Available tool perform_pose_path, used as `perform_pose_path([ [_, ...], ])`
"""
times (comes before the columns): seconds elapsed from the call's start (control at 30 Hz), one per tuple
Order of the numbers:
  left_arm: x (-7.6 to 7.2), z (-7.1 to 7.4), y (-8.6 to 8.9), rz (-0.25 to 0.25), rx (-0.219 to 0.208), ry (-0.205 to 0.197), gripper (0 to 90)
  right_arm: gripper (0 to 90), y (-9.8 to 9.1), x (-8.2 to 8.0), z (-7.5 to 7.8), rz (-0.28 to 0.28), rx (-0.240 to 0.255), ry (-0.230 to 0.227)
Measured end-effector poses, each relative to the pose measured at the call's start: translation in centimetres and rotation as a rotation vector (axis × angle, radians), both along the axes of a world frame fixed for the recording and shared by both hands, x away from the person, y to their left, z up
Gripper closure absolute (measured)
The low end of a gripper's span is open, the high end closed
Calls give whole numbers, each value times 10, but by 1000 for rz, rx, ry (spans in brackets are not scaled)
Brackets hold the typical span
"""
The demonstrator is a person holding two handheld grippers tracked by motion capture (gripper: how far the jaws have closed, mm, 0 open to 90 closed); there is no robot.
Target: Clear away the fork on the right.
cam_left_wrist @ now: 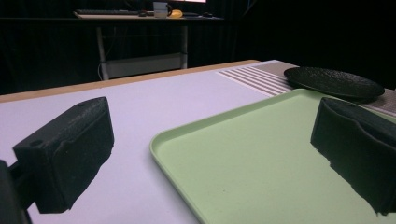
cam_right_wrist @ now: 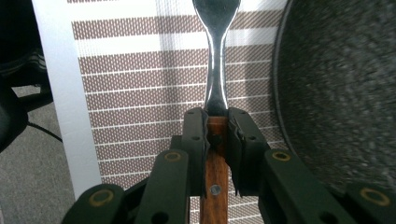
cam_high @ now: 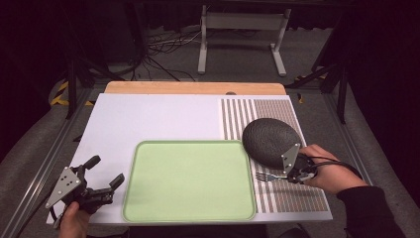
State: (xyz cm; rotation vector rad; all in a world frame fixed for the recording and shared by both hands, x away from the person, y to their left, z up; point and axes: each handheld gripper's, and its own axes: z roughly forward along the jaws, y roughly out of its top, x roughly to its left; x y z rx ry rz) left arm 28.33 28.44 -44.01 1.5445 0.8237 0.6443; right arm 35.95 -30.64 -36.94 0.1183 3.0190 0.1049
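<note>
A light green tray (cam_high: 188, 181) lies at the front middle of the white table, and its near corner (cam_left_wrist: 261, 158) fills much of the left gripper view. A dark textured plate (cam_high: 270, 140) rests on a striped placemat (cam_high: 277, 198) to the tray's right. My right gripper (cam_high: 292, 174) is shut on the wooden handle of a fork (cam_right_wrist: 216, 70), whose metal tines (cam_high: 261, 176) point left toward the tray. In the right gripper view the plate (cam_right_wrist: 341, 93) is at the right. My left gripper (cam_high: 106, 173) stands open at the tray's left edge, nothing between its jaws.
The striped placemat (cam_right_wrist: 140, 93) covers the table's right side. A wooden strip (cam_high: 195, 88) borders the far edge. Beyond it are a white stand (cam_high: 242, 37) and cables on the floor. The table's white surface (cam_high: 148, 119) spreads behind the tray.
</note>
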Motion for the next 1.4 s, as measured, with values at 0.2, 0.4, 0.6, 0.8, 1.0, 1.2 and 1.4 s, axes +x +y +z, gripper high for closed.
perform_pose_path([
  [0.2, 0, 0, 0, 0, 0, 0, 0, 780, 10, 0, 14, -17, -22, -21],
  [0.4, 0, 0, 0, -2, 0, -1, 0, 780, 23, 2, 20, -9, -1, -33],
  [0.6, 0, 0, 0, 0, -5, -4, 0, 780, 40, 5, 25, -3, 6, -25],
  [0.8, 0, 0, 0, -3, -4, -4, 1, 780, 58, 9, 28, 22, 22, -31],
  [1.0, 0, 0, 1, 0, -6, -4, 0, 780, 75, 12, 29, 32, 53, -29],
  [1.2, 0, 1, 1, -1, -9, -6, 0, 780, 88, 13, 28, 32, 56, -18],
  [1.4, 0, 1, 1, -1, -10, -7, 0, 780, 103, 13, 29, -29, 88, -20],
])
